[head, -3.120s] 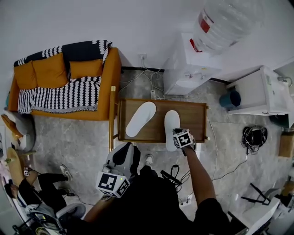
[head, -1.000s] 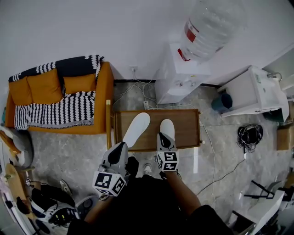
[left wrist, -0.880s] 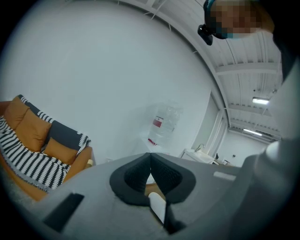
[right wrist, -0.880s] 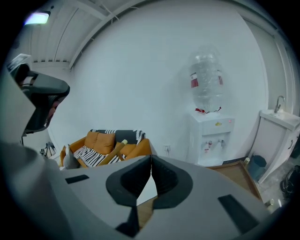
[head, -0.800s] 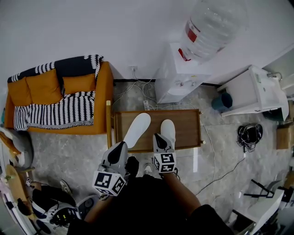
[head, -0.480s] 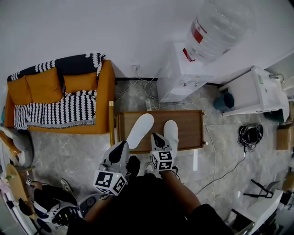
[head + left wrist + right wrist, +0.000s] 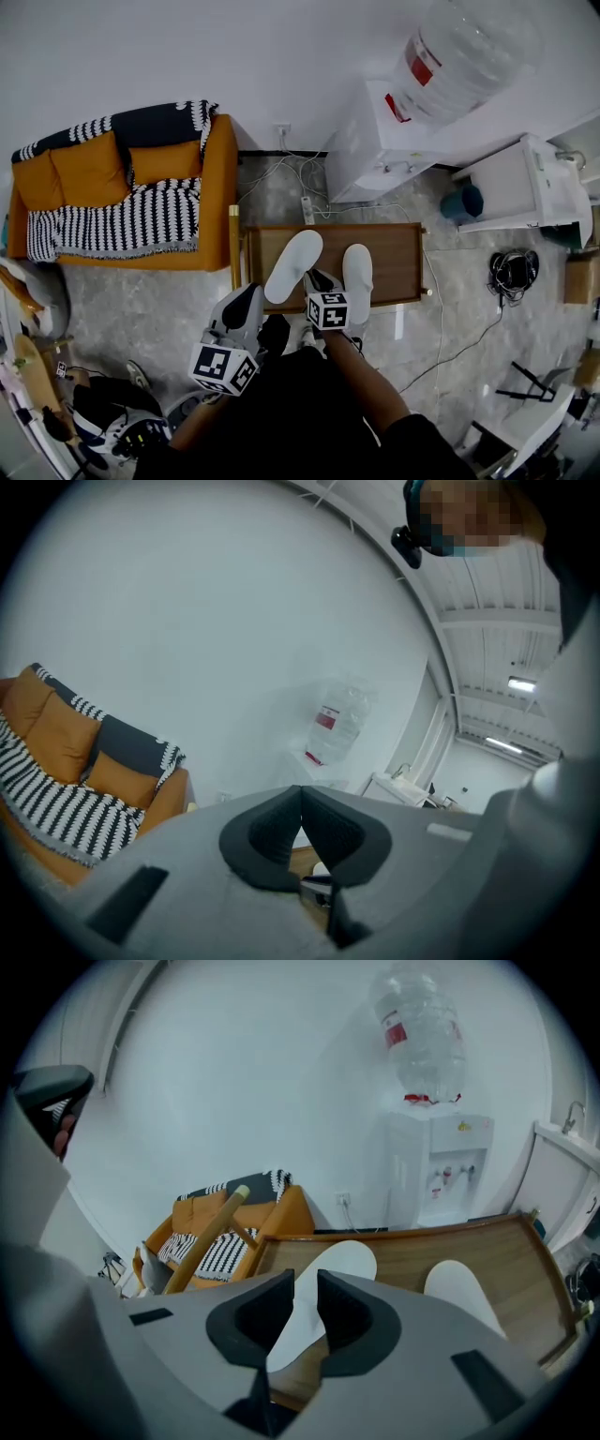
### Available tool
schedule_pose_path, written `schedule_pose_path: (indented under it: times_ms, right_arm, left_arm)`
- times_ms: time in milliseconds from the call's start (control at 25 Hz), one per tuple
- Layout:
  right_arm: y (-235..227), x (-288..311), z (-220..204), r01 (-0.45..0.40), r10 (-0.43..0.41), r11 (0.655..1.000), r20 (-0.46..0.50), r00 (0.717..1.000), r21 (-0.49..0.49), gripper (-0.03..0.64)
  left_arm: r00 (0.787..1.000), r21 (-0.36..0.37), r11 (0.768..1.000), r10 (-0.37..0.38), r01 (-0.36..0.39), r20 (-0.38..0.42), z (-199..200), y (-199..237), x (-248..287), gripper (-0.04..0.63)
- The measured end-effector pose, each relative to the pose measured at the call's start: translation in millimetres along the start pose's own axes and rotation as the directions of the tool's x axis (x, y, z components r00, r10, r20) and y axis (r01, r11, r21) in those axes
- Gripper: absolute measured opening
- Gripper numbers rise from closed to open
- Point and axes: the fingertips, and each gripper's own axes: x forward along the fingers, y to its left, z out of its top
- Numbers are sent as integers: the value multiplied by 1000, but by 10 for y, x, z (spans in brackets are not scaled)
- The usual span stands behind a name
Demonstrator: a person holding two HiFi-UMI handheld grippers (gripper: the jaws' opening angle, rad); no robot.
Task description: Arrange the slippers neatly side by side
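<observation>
Two white slippers lie on a low wooden table. The left slipper lies tilted, toe toward the far right; the right slipper lies straight. My right gripper hovers at the left slipper's heel. Its jaws have just been opening and stand narrowly apart, pressing on nothing. In the right gripper view the left slipper shows through the gap of the right gripper, and the right slipper lies apart to the right. My left gripper hangs shut before the table's near left corner, its pads meeting.
An orange sofa with a striped blanket stands left of the table. A water dispenser and a white cabinet stand behind and to the right. Cables lie on the floor. A wooden pole runs along the table's left end.
My right gripper has shifted left and down from the right slipper's heel to the left slipper's heel. The left gripper has barely shifted.
</observation>
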Motion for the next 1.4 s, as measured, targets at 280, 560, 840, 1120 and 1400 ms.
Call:
schedule_pose_path:
  times_ms: [280,560,840,1120,1400]
  right_arm:
    - [-126,367,-330,13,2,992,-121,993,122,87]
    - [-227,585,-450,39,-5,981,-180,984,187,98]
    - [-252,747,-580,70,-24,979,-230,973,192,101]
    - [-287,774,-610,59,-12,979,-237,972,195,52]
    - [-212,699,-515,22,12,988,-218,976,151,31]
  left_arm:
    - [1000,0,1000,-2,2,-20,-38,73,22,12]
    - [999,2,1000,-3,3,-33,-66,135,18,12]
    - [999,-8,1000,17,-17,-33,-70,221,-15,12]
    - [999,-9,1000,18,-18,-34,-99,248,-39,12]
    - [999,-15,1000,20,-20,-28,-88,216,-50,12]
